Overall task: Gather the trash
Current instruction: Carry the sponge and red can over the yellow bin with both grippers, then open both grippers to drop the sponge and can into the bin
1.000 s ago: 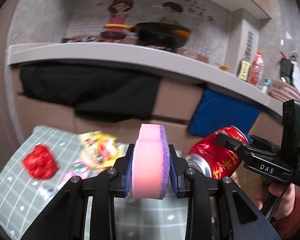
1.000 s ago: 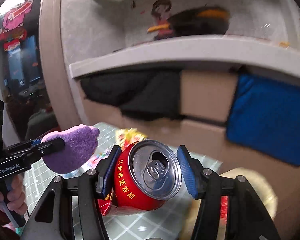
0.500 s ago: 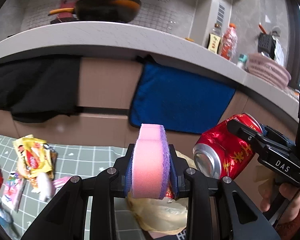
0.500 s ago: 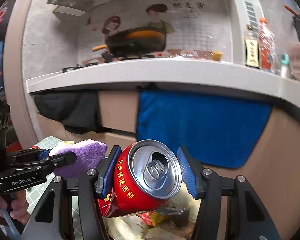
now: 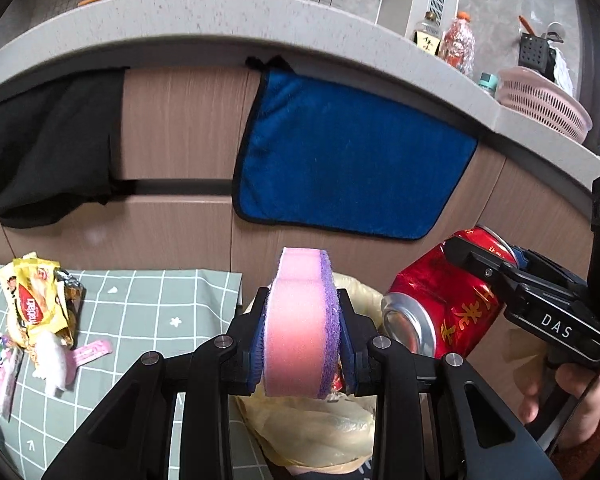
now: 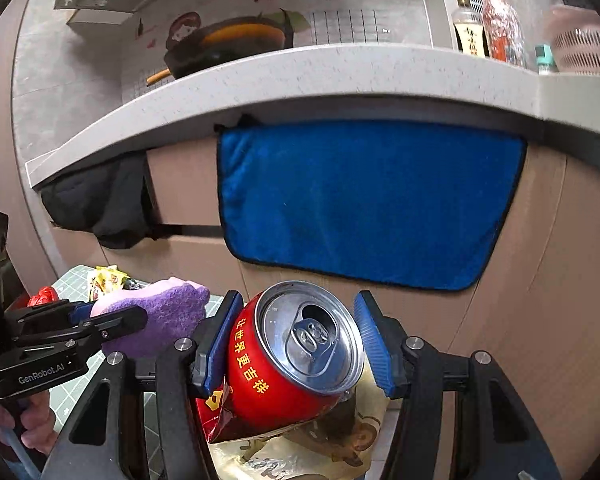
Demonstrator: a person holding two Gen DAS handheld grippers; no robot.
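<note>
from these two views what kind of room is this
Most likely a home kitchen. A pan sits on a grey countertop, sauce bottles stand beside a pink colander basket, and a blue towel hangs over the cabinet fronts below.

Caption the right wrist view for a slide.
Right gripper holding a dented red can over a yellow bag, beside the left gripper's sponge.

Right gripper (image 6: 296, 344) clamps a dented red can (image 6: 288, 360) above a yellowish bag (image 6: 300, 456), blue towel (image 6: 364, 200) behind
</note>
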